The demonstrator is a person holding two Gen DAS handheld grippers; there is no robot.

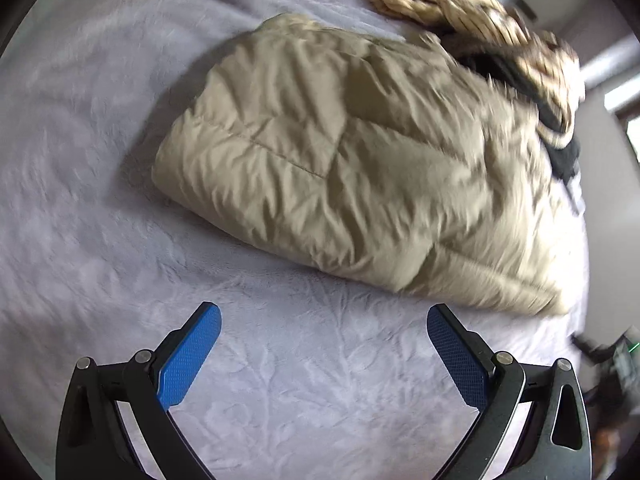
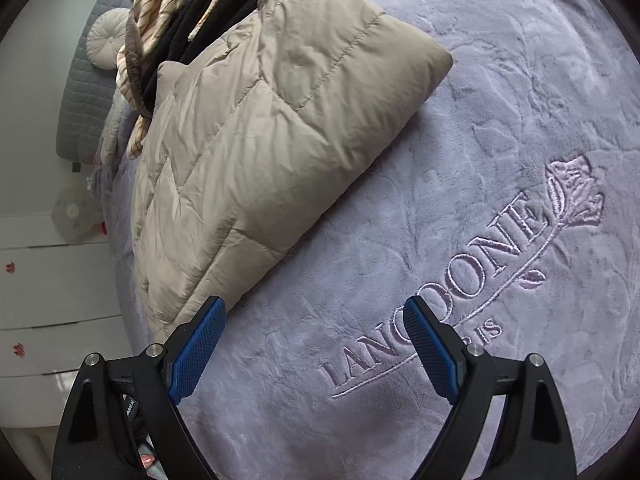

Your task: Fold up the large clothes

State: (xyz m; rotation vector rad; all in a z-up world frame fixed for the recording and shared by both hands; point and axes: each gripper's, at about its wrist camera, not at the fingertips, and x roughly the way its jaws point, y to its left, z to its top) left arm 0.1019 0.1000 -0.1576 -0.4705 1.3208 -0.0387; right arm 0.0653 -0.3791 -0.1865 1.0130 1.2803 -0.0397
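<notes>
- Since the beige quilted coat (image 1: 360, 160) is puffy and air-filled, I judge it light for its bulk, soft all through, with no stiffness to hold a crease; the shell looks smooth and probably slippery, so a shallow pinch could slide off.
- Coat lies on the bed, on a lilac plush blanket (image 2: 520, 80) with embroidered lettering. It looks already doubled over into a thick slab; a pile of striped and black clothes (image 2: 180, 20) touches its far end.
- Best hold, in my view: the near bottom edge, one corner per gripper, biting deep past a stitched seam so several layers are caught together.
- Left gripper (image 1: 324, 350): jaws wide apart, nothing between them, tilted steeply down over bare blanket, the coat's near edge just ahead. This view is motion-blurred.
- Right gripper (image 2: 316, 346): jaws also spread wide and empty, angled down over the lettering; its left pad (image 2: 196, 356) sits just beside the coat's near corner. Contact I cannot confirm.
</notes>
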